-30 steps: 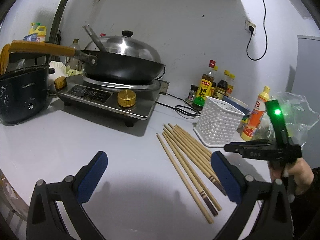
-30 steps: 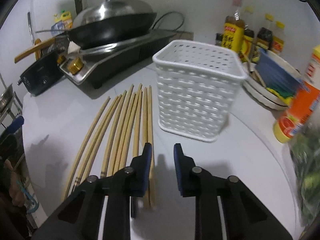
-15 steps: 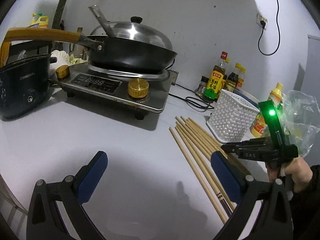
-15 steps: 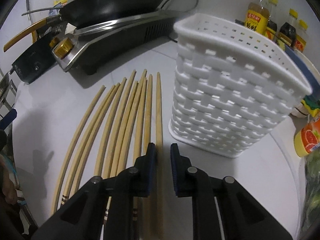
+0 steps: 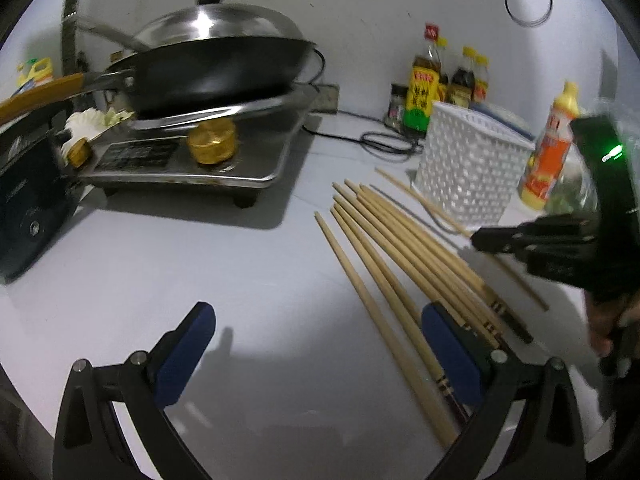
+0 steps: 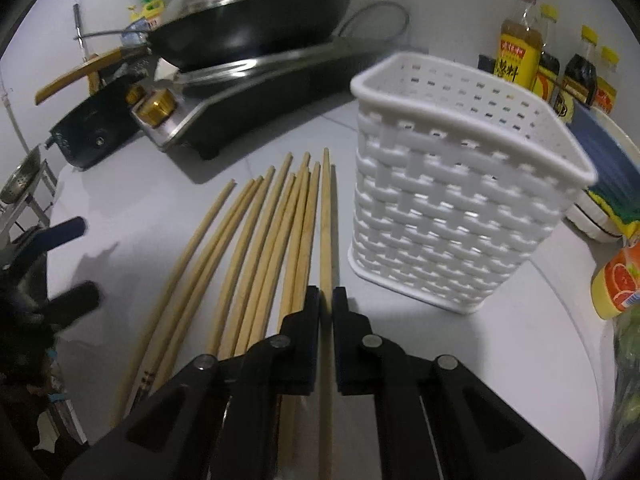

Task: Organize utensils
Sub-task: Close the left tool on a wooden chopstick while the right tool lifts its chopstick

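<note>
Several wooden chopsticks [image 5: 400, 248] lie fanned on the white counter [image 5: 240, 264], left of a white woven basket [image 6: 460, 216], which also stands upright at the back right [image 5: 468, 176]. My right gripper [image 6: 327, 292] points down at the fan's right edge. Its jaws are closing and the pads press on the rightmost chopstick [image 6: 326, 208], which still lies on the counter. In the left wrist view that gripper [image 5: 476, 238] comes in from the right, held by a hand. My left gripper [image 5: 316, 316] stands open over the near ends of the chopsticks, nothing between its fingers.
An induction cooker [image 5: 208, 160] with a lidded black wok [image 5: 224, 64] fills the back left. A black appliance [image 5: 28, 208] sits at the left edge. Sauce bottles [image 6: 520, 52], an orange squeeze bottle [image 5: 548, 152] and a cable [image 5: 384, 144] crowd behind the basket.
My right gripper's jaws have drawn together onto the rightmost chopstick. The left gripper has swung right and lower, so the chopsticks now lie by its right finger.
</note>
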### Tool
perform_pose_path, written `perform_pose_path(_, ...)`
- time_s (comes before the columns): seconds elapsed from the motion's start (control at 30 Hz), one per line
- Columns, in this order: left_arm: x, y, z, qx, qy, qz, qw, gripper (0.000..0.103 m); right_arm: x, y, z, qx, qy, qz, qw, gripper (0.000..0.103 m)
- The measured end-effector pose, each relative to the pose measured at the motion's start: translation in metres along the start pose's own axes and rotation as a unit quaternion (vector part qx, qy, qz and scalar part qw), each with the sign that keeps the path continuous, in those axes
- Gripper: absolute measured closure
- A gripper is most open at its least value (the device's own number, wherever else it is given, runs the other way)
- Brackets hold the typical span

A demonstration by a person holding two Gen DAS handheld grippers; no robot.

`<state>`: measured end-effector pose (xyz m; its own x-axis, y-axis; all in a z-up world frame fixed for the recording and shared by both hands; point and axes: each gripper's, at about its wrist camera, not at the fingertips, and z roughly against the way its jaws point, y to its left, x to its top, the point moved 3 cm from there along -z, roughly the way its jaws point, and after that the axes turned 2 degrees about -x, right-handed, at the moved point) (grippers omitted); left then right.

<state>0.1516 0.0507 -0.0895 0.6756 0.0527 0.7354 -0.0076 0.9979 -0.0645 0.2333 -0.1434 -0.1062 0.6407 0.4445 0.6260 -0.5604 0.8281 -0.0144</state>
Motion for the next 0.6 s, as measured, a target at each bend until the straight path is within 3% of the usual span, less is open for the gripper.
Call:
perform_pose_path(0.23, 0.004, -0.016, -0.037, 0.025, 0.066, -0.04, 0.9967, 0.026, -0.014, -0.005, 0.033, 0.04, -0.03, -0.01, 0.999, 0.097)
perform_pose_path(0.3, 0.004, -0.019, -0.044, 0.03, 0.077, -0.048, 0.9954, 0.028, -0.016, -0.006, 0.041, 0.051, -0.041, -0.011, 0.998, 0.097)
perform_pose_path(0.47, 0.007, -0.021, -0.049, 0.046, 0.088, -0.064, 0.993, 0.036, -0.015, -0.009, 0.05, 0.064, -0.059, -0.013, 0.996, 0.097)
perform_pose_path(0.57, 0.01, -0.024, -0.051, 0.048, 0.092, -0.072, 0.992, 0.045, -0.018, -0.014, 0.052, 0.068, -0.064, -0.016, 0.995, 0.097)
perform_pose_path(0.6, 0.011, -0.025, -0.051, 0.046, 0.093, -0.074, 0.9919, 0.053, -0.018, -0.015, 0.052, 0.07, -0.065, -0.016, 0.995, 0.097)
